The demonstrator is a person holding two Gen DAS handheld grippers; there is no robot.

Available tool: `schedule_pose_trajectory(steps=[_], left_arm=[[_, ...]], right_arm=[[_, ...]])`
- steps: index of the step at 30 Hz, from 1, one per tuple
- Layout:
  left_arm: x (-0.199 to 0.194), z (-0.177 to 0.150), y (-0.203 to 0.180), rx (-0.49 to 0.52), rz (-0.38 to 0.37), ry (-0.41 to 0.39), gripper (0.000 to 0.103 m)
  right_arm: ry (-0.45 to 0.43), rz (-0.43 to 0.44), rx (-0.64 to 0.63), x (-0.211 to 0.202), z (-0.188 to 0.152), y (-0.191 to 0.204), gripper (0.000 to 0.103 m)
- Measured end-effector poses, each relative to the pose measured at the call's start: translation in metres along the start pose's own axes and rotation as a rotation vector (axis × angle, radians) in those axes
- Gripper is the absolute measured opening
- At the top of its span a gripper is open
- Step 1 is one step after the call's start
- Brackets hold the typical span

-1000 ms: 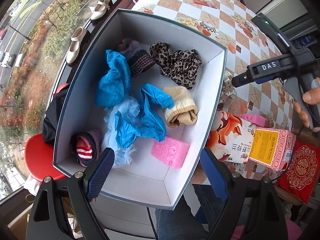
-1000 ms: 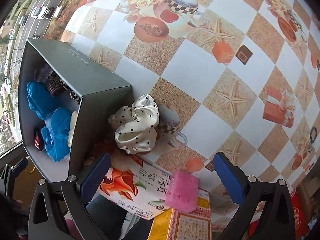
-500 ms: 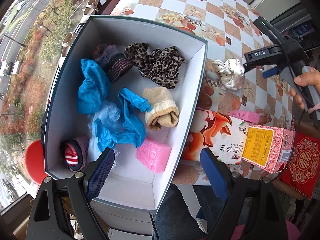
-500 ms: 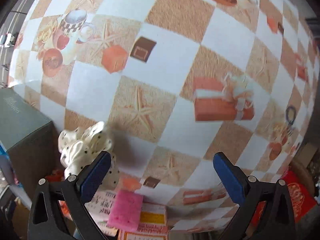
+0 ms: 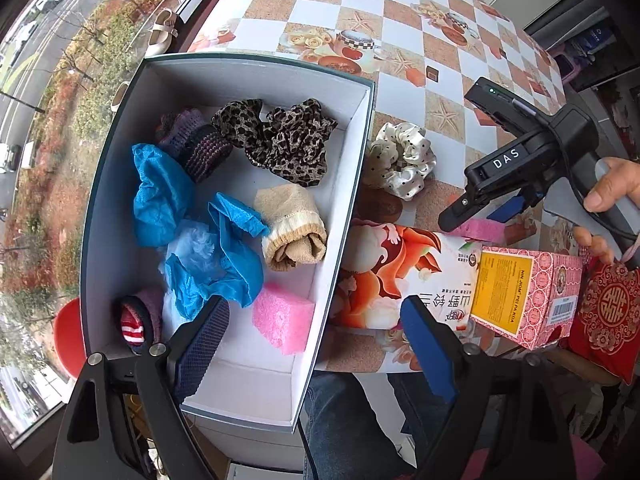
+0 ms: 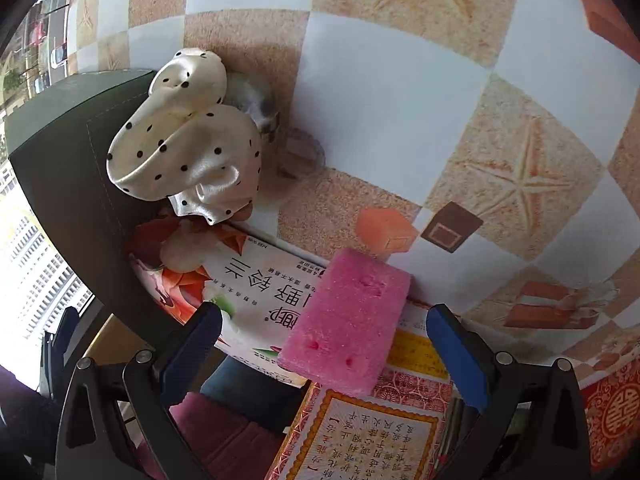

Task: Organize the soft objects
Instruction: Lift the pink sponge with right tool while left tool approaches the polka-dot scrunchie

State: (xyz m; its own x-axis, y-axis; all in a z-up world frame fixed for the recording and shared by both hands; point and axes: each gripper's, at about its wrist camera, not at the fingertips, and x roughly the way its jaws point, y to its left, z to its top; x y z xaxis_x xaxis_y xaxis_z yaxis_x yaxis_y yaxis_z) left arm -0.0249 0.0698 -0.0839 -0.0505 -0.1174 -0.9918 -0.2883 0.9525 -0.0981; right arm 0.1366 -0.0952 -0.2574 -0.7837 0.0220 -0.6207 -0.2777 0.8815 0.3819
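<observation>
The right tongs have dropped toward the pink sponge on the cartons right of the box, jaws wide and empty like the left tongs, so closing on it seems next.

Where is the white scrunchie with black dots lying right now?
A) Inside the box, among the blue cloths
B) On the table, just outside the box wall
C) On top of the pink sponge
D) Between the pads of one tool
B: the dotted scrunchie lies on the checked tablecloth right beside the outer wall of the box, and neither tool is gripping it.
</observation>
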Motion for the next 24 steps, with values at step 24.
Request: schedule_pose_trajectory(steps=[24], left_arm=[[0.0, 0.034, -0.048, 0.123, 0.0, -0.016, 0.09]], right_arm=[[-0.454, -0.408, 0.087, -0.093, -0.029, -0.057, 0.101]])
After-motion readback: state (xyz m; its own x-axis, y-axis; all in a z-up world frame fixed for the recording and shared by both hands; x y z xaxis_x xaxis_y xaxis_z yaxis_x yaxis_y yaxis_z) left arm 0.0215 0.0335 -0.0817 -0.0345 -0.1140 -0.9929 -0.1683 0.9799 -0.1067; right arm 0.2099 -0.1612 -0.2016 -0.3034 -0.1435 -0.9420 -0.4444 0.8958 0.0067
